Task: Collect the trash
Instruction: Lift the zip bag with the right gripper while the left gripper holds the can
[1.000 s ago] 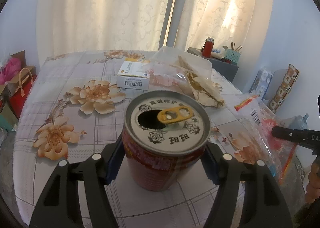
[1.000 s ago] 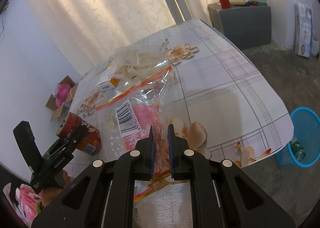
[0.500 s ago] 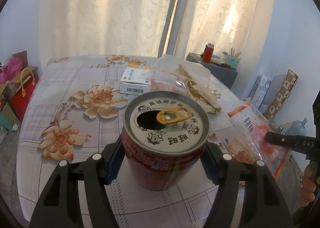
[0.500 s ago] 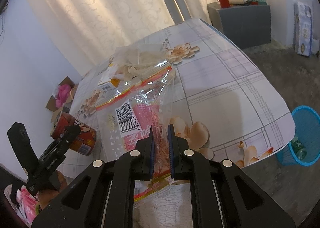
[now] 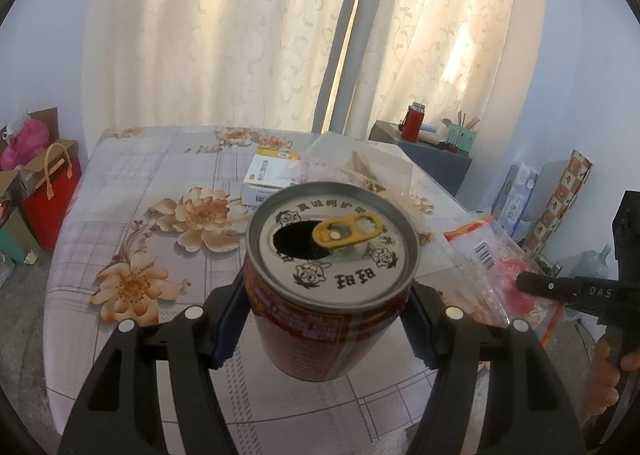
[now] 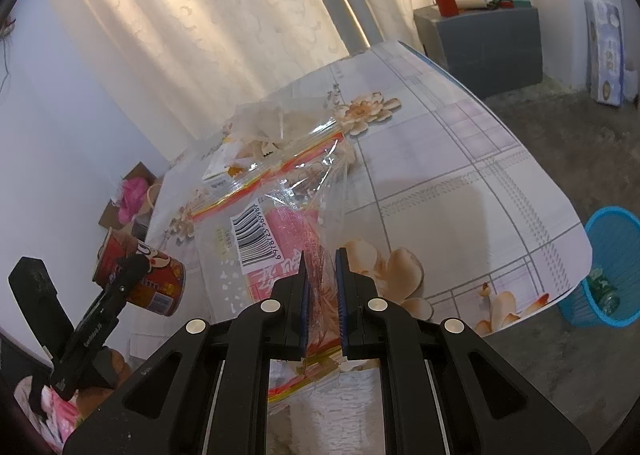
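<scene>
Cream patterned curtains (image 5: pixel 248 31) back a table with a flowered grey cloth (image 6: pixel 460 183). At six o'clock in the right wrist view, the right gripper (image 6: pixel 320 287) is clamped on a clear plastic bag with red print and a barcode (image 6: pixel 256 235). At six o'clock in its own view, the left gripper (image 5: pixel 328 319) clasps an opened red drink can with a yellow pull tab (image 5: pixel 320 295), clear of the cloth.

Your left gripper (image 5: pixel 326 329) angles downward, jaws spread wide, pads pressed on the can (image 5: pixel 332 275). Your right gripper (image 6: pixel 320 295) tilts down, jaws nearly closed, pinching the plastic bag (image 6: pixel 276 239).
</scene>
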The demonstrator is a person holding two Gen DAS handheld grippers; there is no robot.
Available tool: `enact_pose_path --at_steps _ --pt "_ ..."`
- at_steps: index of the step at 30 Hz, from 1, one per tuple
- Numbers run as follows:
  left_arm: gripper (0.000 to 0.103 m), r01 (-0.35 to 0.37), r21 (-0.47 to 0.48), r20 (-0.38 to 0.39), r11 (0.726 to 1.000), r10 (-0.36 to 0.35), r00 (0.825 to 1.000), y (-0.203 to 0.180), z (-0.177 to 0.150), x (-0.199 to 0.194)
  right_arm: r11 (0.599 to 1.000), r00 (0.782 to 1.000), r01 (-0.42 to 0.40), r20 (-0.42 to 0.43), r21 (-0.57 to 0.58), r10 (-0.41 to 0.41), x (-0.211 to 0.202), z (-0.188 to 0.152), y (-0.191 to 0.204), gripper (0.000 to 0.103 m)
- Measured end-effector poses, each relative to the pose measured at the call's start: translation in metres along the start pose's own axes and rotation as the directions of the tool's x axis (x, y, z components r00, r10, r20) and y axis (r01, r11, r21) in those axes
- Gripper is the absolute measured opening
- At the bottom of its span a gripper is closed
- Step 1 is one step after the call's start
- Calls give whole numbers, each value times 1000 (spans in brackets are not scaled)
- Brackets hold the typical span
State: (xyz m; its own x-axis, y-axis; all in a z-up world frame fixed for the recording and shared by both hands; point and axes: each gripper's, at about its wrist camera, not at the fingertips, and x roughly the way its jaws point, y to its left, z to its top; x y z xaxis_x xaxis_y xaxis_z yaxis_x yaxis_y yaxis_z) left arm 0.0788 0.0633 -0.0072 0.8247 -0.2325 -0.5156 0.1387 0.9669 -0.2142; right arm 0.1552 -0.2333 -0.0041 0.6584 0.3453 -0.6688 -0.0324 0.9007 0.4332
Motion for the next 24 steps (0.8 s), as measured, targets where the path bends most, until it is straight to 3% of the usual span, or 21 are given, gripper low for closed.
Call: enact_pose_path --at_steps 24 --pt "65 46 -17 24 999 -46 999 -2 6 -3 998 1000 -16 -26 61 17 8 4 -3 9"
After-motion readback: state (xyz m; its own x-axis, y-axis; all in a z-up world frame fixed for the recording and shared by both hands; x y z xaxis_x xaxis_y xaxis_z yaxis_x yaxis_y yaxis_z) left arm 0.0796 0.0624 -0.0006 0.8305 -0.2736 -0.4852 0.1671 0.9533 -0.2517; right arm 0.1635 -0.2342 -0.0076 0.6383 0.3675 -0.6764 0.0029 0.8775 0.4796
